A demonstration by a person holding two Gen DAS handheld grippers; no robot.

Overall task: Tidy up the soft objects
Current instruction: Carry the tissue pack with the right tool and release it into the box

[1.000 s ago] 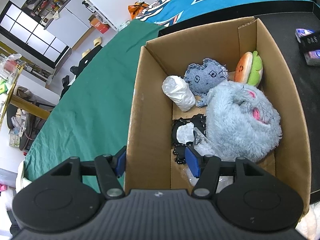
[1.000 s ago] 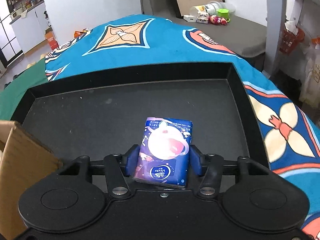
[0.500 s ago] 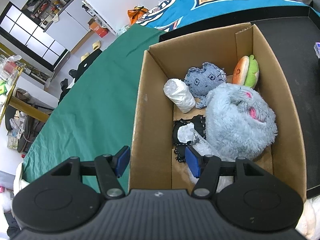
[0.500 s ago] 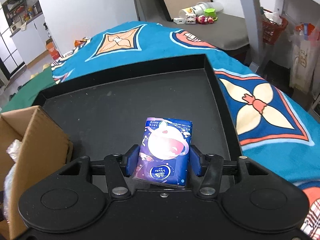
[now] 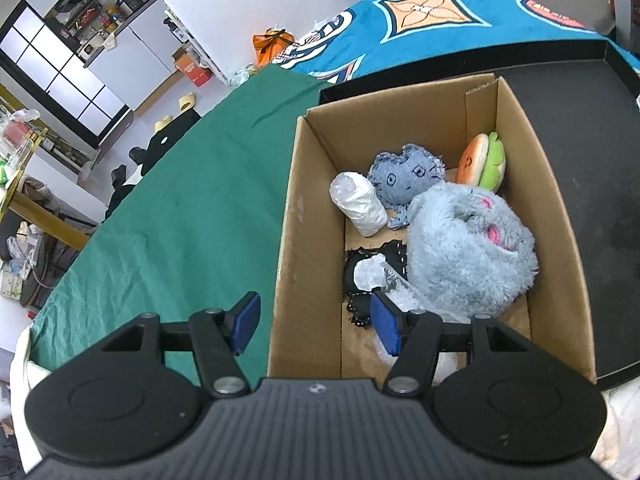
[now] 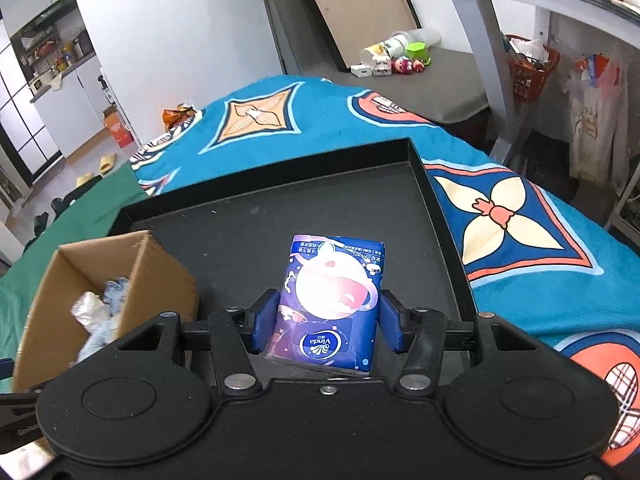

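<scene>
While the right gripper (image 6: 327, 322) pinches it from both sides, the tissue pack (image 6: 330, 302) sits squarely between the two blue pads (image 6: 265, 318), its purple printed face turned up toward the camera and its far end reaching out past the fingertips. The pack is held above the black tray (image 6: 432, 200), clear of the tray floor as far as the view shows. To the left of the pack and lower in that view stands the open cardboard box (image 6: 60, 300), with a crumpled plastic bundle and some blue-grey fabric visible inside.

In the left wrist view the same cardboard box (image 5: 288, 232) is seen from above. It holds a fluffy grey plush (image 5: 472, 248) against the right wall, a burger plush (image 5: 482, 162) in the far corner, a denim plush (image 5: 408, 176) beside it, a white wrapped roll (image 5: 358, 204) just left of the denim one, and a black lace piece (image 5: 360, 272) with clear plastic lying on the floor near the front. The left gripper (image 5: 314, 322) has its jaws spread apart with nothing between the pads; they straddle the box's left wall, one pad over the green cloth (image 5: 180, 208), the other inside the box. Beyond the tray lies a blue patterned blanket (image 6: 320, 124).
</scene>
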